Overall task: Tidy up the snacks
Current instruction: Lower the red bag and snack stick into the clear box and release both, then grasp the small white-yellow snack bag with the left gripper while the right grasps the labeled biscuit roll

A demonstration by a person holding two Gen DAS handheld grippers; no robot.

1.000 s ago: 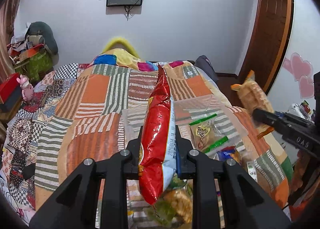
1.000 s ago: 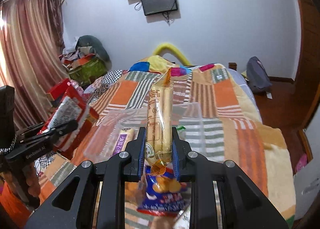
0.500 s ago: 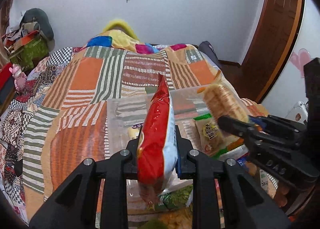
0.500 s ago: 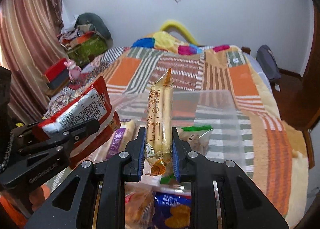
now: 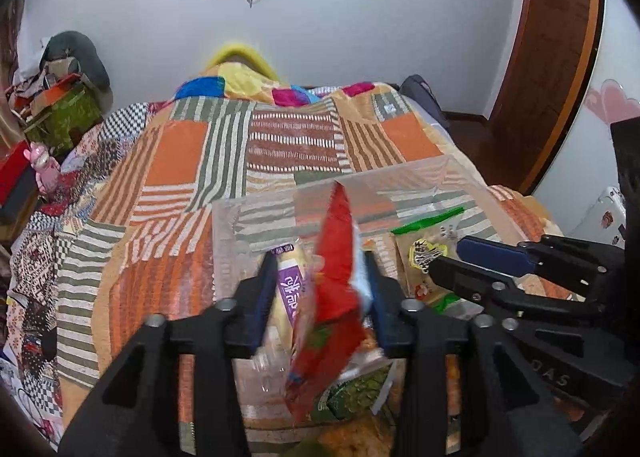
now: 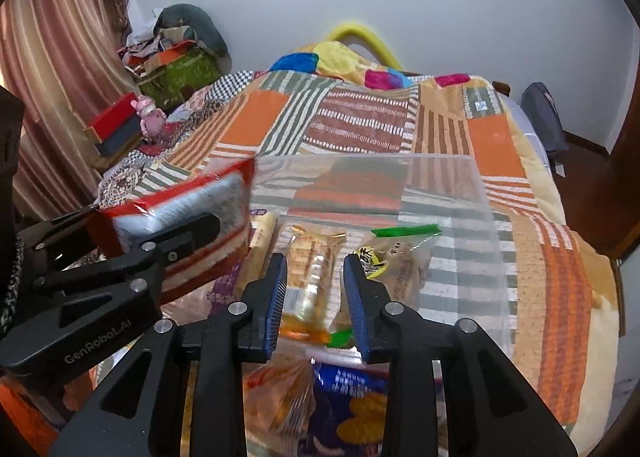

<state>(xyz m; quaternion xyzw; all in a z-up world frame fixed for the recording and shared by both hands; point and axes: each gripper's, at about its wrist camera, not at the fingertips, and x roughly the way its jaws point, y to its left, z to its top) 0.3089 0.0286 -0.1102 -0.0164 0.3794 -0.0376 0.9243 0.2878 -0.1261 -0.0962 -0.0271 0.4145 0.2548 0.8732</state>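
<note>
A clear plastic bin [image 5: 448, 169] [image 6: 486, 193] sits on the patchwork bed. My left gripper [image 5: 320, 289] is open over the bin; a red chip bag [image 5: 332, 297] hangs blurred between its spread fingers, also shown in the right wrist view [image 6: 180, 213]. My right gripper [image 6: 316, 293] is open; the yellow biscuit-stick pack [image 6: 312, 273] lies in the bin between its fingers. A green-topped snack bag [image 6: 400, 253] [image 5: 424, 249] and a purple-labelled pack [image 5: 290, 289] lie in the bin.
A blue snack bag [image 6: 352, 413] and an orange snack bag [image 6: 280, 401] lie on the bed in front of the bin. A red box [image 6: 114, 121] and a pink toy [image 6: 148, 113] stand on the left. A wooden door [image 5: 552, 57] is on the right.
Both grippers lowered over the bin and opened. The biscuit-stick pack dropped from the right gripper into the bin. The red chip bag is slipping free of the left gripper.
</note>
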